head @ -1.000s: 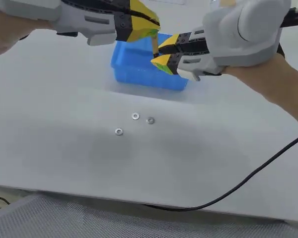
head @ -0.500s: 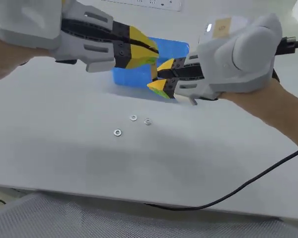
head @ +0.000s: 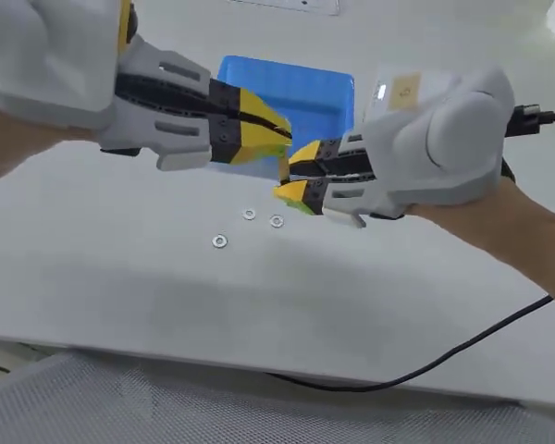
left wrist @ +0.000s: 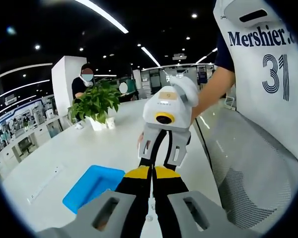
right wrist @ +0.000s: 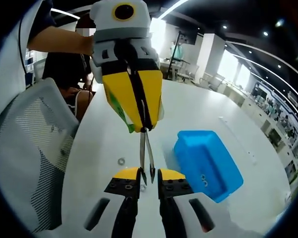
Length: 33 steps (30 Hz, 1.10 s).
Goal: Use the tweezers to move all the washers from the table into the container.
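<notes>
Three small metal washers (head: 249,214) (head: 277,221) (head: 220,241) lie on the white table (head: 120,277), in front of the blue container (head: 296,92). My left gripper (head: 282,129) is shut on thin metal tweezers (head: 285,165), which point down just above and beyond the washers. In the right gripper view the tweezers (right wrist: 145,153) hang from the left gripper (right wrist: 144,128), with their tips between the jaws of my right gripper (right wrist: 149,174). Those jaws stand a little apart on either side of the prongs. The container (right wrist: 206,163) holds a few washers (right wrist: 203,177).
A black cable (head: 462,347) runs across the table's near right edge. A grey mesh chair back (head: 166,402) sits below the front edge. In the left gripper view a potted plant (left wrist: 97,101) and a person (left wrist: 87,79) are far across the table.
Both grippers have come down and toward me together, from over the container to just beyond the washers. The washers have not moved.
</notes>
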Motion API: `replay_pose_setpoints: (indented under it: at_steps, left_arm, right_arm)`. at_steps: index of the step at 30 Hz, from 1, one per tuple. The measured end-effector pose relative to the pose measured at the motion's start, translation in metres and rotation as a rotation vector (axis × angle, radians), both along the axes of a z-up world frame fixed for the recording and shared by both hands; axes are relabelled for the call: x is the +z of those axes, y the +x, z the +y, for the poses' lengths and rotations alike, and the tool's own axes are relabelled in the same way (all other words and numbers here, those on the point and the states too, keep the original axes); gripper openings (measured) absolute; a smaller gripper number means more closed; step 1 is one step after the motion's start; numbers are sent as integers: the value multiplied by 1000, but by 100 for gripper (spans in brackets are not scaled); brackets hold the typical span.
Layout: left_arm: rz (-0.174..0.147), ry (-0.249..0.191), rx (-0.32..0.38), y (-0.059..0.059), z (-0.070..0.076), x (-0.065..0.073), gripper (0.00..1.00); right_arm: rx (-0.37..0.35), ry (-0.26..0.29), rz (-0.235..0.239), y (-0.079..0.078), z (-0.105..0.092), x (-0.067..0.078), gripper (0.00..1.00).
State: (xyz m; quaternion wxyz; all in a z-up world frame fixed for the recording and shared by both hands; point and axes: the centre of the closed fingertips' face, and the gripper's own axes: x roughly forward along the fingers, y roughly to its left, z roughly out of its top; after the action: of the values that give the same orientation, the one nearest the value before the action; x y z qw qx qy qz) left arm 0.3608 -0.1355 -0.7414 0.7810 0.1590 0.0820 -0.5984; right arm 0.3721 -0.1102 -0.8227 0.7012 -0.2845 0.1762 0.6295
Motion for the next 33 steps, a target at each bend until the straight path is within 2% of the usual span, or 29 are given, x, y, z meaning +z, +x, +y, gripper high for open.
replay_pose_setpoints:
  at_steps: [6,13,33]
  left_arm:
    - [27,17,-6,-7,1,-14,4]
    - [46,40,1,-6,2,-30,4]
    - [36,42,9,2,2,-34,4]
  right_arm:
    - [9,-21,19,-10,-1,-13,15]
    - [-9,-31,45,-9,-3,-28,15]
    - [-10,-37,65,-7,-1,-34,15]
